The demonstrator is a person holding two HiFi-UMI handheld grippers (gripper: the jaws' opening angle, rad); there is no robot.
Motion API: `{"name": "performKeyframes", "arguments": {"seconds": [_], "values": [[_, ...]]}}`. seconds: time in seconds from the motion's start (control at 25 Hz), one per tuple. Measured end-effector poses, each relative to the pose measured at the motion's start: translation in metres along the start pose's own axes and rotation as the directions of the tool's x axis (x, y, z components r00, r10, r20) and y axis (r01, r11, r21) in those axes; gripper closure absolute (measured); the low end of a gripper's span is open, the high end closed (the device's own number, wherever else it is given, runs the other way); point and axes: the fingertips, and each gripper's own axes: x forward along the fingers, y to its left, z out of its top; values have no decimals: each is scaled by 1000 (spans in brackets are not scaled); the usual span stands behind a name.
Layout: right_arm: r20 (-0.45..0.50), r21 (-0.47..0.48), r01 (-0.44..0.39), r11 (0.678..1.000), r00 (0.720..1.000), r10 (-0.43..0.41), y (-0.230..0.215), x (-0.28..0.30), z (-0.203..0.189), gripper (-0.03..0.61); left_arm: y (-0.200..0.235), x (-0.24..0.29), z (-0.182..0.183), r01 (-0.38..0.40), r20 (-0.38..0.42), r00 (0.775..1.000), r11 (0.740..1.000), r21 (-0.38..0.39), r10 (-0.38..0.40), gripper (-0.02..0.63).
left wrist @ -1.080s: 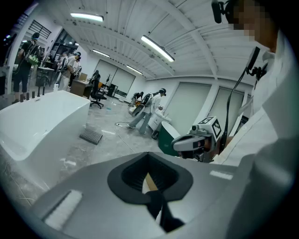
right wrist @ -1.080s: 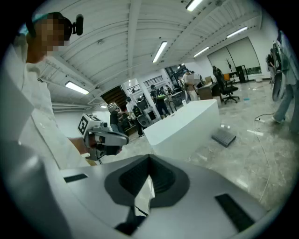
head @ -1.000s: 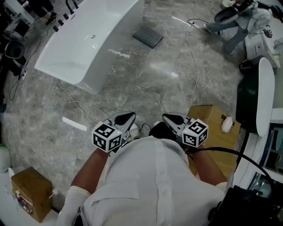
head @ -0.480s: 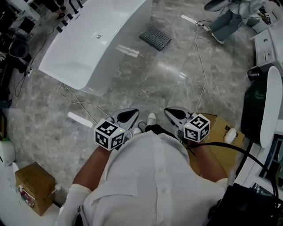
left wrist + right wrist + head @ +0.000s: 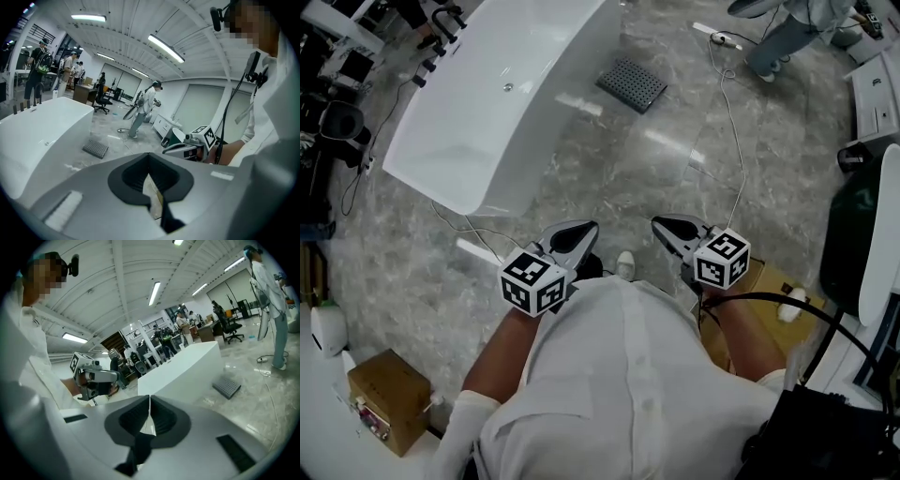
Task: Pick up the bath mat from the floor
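Observation:
The bath mat (image 5: 631,84) is a dark grey gridded square lying flat on the marble floor beside the bathtub, far ahead of both grippers. It also shows in the left gripper view (image 5: 95,148) and in the right gripper view (image 5: 227,387). My left gripper (image 5: 573,235) and right gripper (image 5: 674,229) are held side by side close to my chest, well above the floor. Both are shut with nothing in them. The left gripper's jaws (image 5: 150,173) meet along a thin seam, as do the right gripper's (image 5: 149,414).
A white bathtub (image 5: 487,94) stands at the left, with cables (image 5: 727,103) trailing across the floor. A cardboard box (image 5: 384,398) sits at the lower left and another (image 5: 769,281) by my right arm. A person's legs (image 5: 787,28) are at the top right.
The view has moved forward toward the tub and mat, so the box on the right has slid back beside me. Both grippers stay shut and level in front of my chest.

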Motion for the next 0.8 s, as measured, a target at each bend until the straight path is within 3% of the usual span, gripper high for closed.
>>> {"name": "performKeyframes", "arguments": {"seconds": [0.24,0.36,0.6,0.8], "values": [[24,73,43,996,999,-45,-49,33,24,565,52,32,27,54,-23,998,999,5,-54,607],[28,143,61,988,997,-66,-82,52,38,482,87,60,48,94,-40,995,996,2,-93,607],[25,205,153,967,987,-161,-145,92,89,482,154,108,117,188,-79,980,982,34,-185,607],[44,241,226,944,969,-244,-208,125,130,482,208,140,154,243,-125,964,968,70,-233,607]]}}
